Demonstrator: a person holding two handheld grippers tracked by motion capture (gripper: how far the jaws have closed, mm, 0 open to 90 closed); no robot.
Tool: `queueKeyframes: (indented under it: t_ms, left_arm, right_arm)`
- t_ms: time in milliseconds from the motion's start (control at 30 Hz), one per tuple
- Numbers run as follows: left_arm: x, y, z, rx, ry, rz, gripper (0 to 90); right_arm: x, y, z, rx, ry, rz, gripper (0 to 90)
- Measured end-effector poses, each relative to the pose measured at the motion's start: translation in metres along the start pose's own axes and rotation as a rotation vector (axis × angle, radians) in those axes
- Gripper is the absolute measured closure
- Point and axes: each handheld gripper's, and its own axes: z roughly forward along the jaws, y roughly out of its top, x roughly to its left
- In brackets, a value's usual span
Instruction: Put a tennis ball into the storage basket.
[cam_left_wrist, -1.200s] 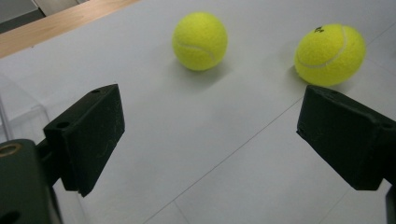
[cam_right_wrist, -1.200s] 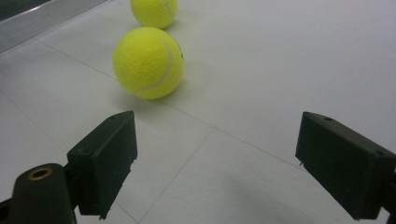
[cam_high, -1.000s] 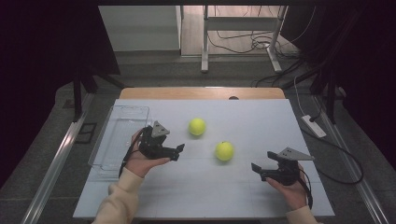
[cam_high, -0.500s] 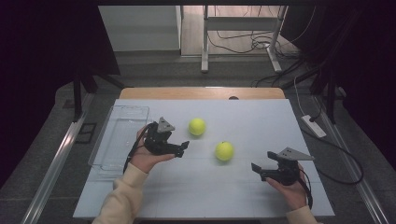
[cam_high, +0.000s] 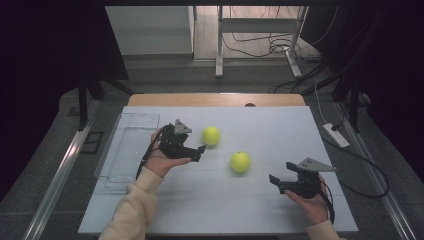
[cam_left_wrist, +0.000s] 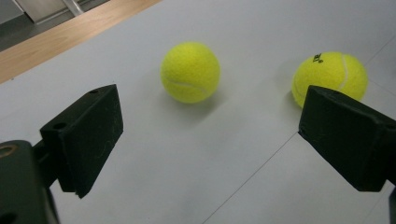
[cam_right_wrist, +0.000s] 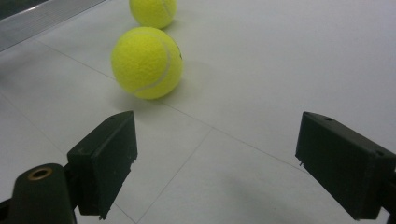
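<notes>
In the middle of the high view, two tennis balls sit on the pale table (cam_high: 350, 150): the far ball (cam_high: 211, 135) up and left of centre, the near ball (cam_high: 240, 162) lower and to its right, the pair near each other but not touching. The left gripper (cam_high: 200, 150) hovers just left of the far ball, jaws spread wide and nothing between them; in the left gripper view that ball (cam_left_wrist: 190, 72) sits upper centre, beyond the gap, with the other ball (cam_left_wrist: 329, 77) peeking over the right-hand jaw. Lower right of the high view, the right gripper (cam_high: 275, 182) sits low, also splayed open and empty, the near ball (cam_right_wrist: 146, 62) ahead of it in the upper left of its own view.

By the look of it, this is the approach: the left tool is lining up on the far ball, no contact yet. A clear tray (cam_high: 125, 150) waits at the left edge of the table, a likely drop-off. The next move calls for pushing forward until the ball sits squarely between the jaws, then closing gently, since a round ball may roll off if nudged.
</notes>
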Motion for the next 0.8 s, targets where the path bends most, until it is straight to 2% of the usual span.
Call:
queueKeyframes:
  t_ms: [333,800]
  left_arm:
    - [0.002,0.008,0.007,0.008,-0.001,0.015,7.0]
    - [0.008,0.015,0.021,0.028,-0.006,0.0,6.8]
  right_arm:
    - [0.002,0.0,-0.001,-0.002,-0.001,-0.001,12.8]
    - [0.002,0.0,0.0,0.005,-0.003,-0.008,12.8]
